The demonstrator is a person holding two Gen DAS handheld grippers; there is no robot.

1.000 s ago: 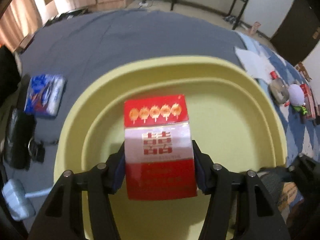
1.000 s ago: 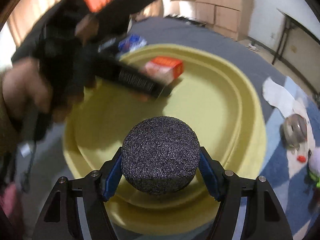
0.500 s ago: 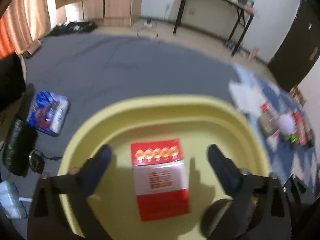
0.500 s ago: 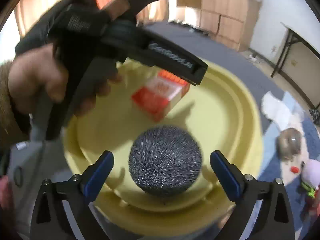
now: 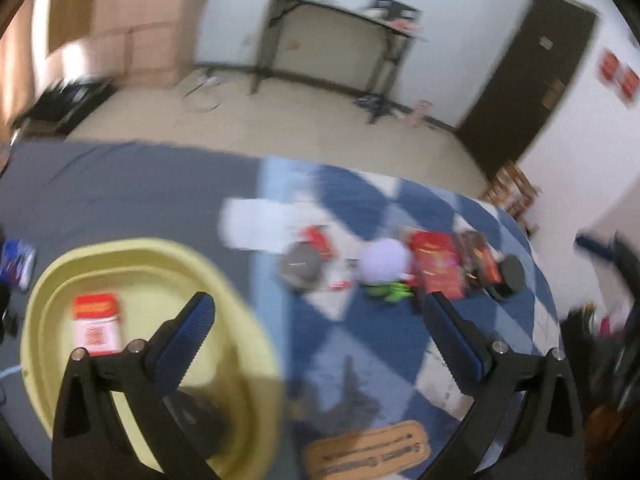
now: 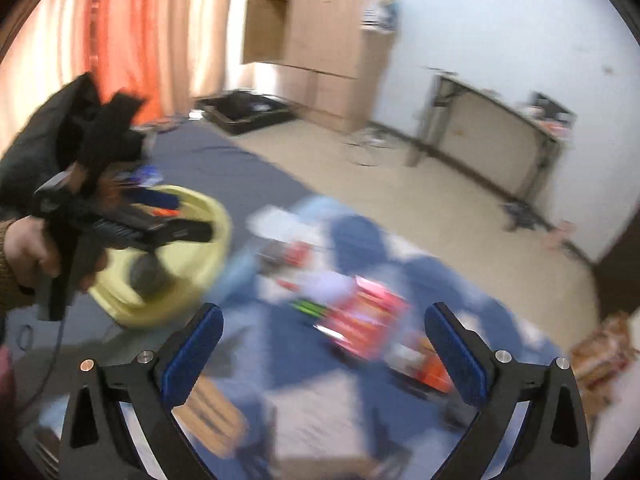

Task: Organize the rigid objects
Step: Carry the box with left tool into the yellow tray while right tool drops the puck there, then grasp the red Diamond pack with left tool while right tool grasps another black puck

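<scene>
Now both grippers wide, red box (image 5: 96,326) in basin (image 5: 256,344)

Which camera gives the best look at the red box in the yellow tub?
The left wrist view: the red box lies flat in the yellow tub, with its top in plain sight. In the right wrist view, only an orange-red sliver shows behind the left gripper, badly blurred.

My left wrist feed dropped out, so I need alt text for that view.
The open, empty left hand-held gripper points toward blurred clutter on a blue-and-white checked mat. Lower left, a yellow basin holds a red-and-white box.
</scene>
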